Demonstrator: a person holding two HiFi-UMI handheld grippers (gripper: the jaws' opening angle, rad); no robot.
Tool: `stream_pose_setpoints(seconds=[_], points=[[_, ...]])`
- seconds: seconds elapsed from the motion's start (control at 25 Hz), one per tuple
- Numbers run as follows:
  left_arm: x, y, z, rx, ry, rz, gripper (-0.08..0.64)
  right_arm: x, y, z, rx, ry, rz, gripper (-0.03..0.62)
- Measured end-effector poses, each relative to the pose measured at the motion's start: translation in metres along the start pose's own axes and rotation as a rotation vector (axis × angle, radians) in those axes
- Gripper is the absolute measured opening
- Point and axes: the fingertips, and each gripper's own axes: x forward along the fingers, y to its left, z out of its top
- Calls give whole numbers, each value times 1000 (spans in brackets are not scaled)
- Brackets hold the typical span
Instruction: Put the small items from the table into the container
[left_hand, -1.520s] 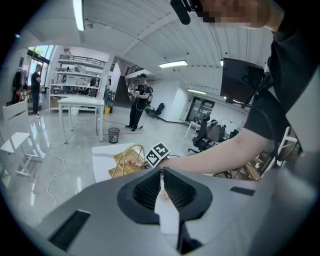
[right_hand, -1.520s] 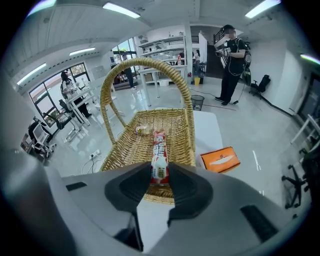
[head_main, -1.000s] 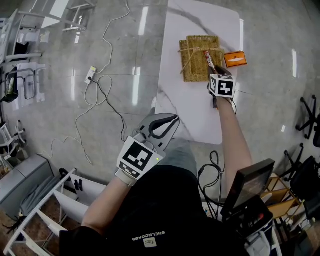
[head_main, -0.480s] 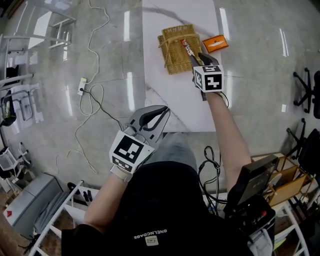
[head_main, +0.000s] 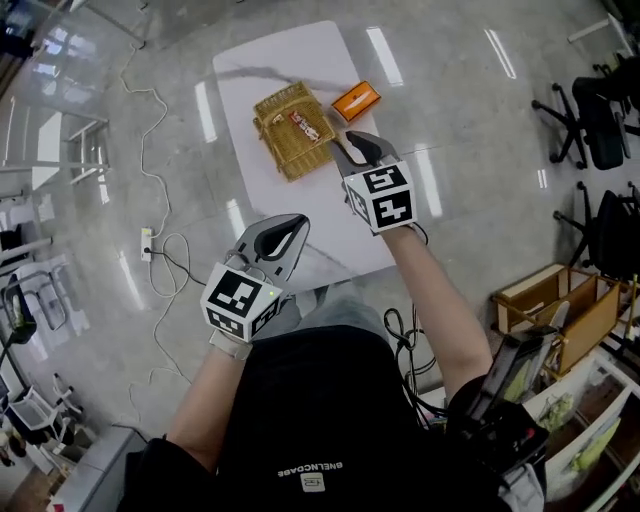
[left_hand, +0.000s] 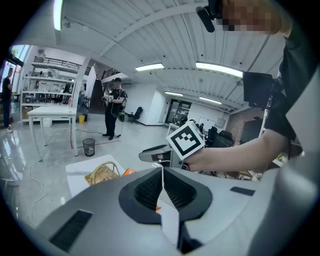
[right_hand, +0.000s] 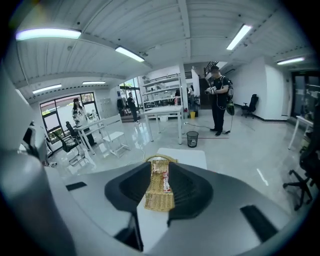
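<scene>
A wicker basket (head_main: 283, 140) stands on the white table (head_main: 250, 70). A red-and-white packet (head_main: 305, 125) lies inside it, also seen as the packet (right_hand: 165, 185) in the basket (right_hand: 158, 199) in the right gripper view. An orange item (head_main: 356, 101) lies on the table right of the basket. My right gripper (head_main: 351, 150) hovers above the basket's near right corner, open and empty; the basket shows through the gap of the right gripper (right_hand: 159, 170). My left gripper (head_main: 281, 228) is shut and empty, off the table's near edge; in its own view the left gripper (left_hand: 162, 172) points toward the right gripper (left_hand: 150, 154).
White cables and a power strip (head_main: 148, 243) lie on the floor to the left. Office chairs (head_main: 590, 110) and a wooden shelf (head_main: 560, 305) stand at the right. Far off are a waste bin (right_hand: 192, 138), other tables and standing people.
The packet that the right gripper held over the basket now lies in the basket. The right gripper has let go, risen and drawn back. The left gripper shifted a little.
</scene>
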Motion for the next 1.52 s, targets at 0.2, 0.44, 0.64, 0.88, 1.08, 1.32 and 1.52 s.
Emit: stream_pose_setpoints(seconds=[0.2, 0.44, 0.64, 0.88, 1.08, 1.32, 1.52], points=[[9, -11, 19, 21, -21, -81, 8, -64, 6, 29, 30, -88, -21, 114], [16, -30, 59, 97, -72, -184, 8, -133, 11, 68, 78, -211, -72, 114], [6, -50, 84, 140, -110, -258, 8, -181, 33, 86, 97, -291, -102, 114], [-11, -67, 110, 173, -166, -326, 8, -227, 54, 94, 125, -368, -138, 112], [-26, -70, 123, 176, -193, -368, 8, -253, 67, 96, 162, -447, -184, 112], [-24, -71, 128, 188, -193, -403, 8, -262, 72, 88, 194, -475, -214, 112], [-21, -72, 126, 195, -178, -426, 8, -262, 72, 82, 213, -464, -243, 112]])
